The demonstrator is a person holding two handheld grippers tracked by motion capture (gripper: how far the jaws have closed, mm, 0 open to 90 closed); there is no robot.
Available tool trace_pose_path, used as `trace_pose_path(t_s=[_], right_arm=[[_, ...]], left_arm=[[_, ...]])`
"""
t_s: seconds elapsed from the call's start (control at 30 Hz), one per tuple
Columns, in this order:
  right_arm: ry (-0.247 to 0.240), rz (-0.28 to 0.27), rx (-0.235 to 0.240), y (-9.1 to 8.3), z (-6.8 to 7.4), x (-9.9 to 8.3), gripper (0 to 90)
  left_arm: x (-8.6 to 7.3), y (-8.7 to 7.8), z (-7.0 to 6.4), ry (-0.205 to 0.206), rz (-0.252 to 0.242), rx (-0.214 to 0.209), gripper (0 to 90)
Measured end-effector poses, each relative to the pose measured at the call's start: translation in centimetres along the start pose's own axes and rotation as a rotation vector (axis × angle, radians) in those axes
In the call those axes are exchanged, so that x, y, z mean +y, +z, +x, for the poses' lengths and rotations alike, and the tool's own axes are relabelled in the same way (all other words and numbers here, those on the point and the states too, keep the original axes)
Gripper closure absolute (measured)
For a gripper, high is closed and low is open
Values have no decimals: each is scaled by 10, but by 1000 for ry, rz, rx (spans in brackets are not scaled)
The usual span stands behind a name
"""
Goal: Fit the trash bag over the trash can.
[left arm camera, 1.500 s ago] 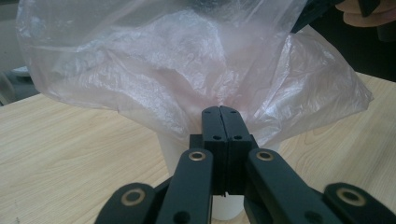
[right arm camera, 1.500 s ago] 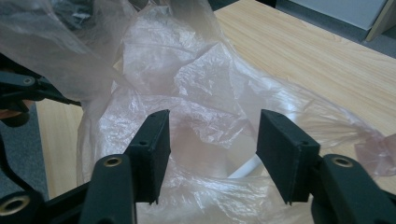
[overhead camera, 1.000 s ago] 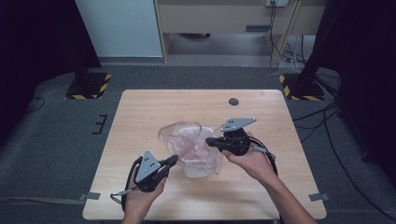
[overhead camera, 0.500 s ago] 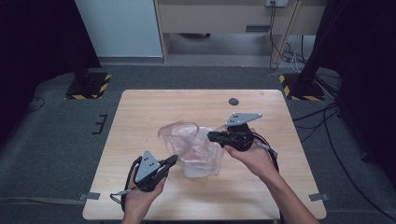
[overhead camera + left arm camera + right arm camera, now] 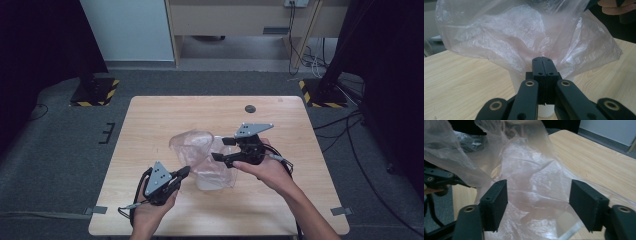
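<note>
A crumpled clear plastic bag [image 5: 195,150] is draped over a white cup [image 5: 216,183] at the middle of the wooden table [image 5: 165,115]. My left gripper [image 5: 183,173] is at the bag's near left edge. In the left gripper view its jaws [image 5: 542,62] are pressed together at the bag's lower hem [image 5: 524,45], with the cup [image 5: 544,112] just behind them. My right gripper [image 5: 218,158] is at the bag's right side. In the right gripper view it stands open [image 5: 539,192], with loose film [image 5: 534,182] lying between and beyond its jaws.
A small dark round disc [image 5: 250,108] lies near the table's far edge. Bare wood stretches to the left, right and front of the bag. The left gripper [image 5: 439,178] shows at the left of the right gripper view.
The right gripper has shifted slightly over the bag's right side, and the film has moved a little with it. The left gripper has stayed in place.
</note>
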State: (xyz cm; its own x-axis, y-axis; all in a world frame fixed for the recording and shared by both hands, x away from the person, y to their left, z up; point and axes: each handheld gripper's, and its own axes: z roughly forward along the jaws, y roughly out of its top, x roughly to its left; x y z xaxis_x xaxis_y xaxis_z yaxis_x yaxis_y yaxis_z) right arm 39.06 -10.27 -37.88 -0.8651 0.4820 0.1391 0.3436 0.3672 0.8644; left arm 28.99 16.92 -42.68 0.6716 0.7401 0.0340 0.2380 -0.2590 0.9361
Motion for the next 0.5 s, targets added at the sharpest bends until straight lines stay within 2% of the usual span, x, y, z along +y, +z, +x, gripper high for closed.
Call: trace_pose_path(t_s=[0.17,0.3,0.4,0.5], right_arm=[[-38,48,12,8,6,-3,286],[-59,63,19,12,9,-4,366],[-73,71,15,13,10,-4,496],[-84,92,10,13,10,-4,702]], left_arm=[[0,0,0,-1,-2,0,900],[0,0,0,-3,-5,1,900],[1,0,0,-1,-4,0,900],[1,-1,0,-2,-6,3,900]])
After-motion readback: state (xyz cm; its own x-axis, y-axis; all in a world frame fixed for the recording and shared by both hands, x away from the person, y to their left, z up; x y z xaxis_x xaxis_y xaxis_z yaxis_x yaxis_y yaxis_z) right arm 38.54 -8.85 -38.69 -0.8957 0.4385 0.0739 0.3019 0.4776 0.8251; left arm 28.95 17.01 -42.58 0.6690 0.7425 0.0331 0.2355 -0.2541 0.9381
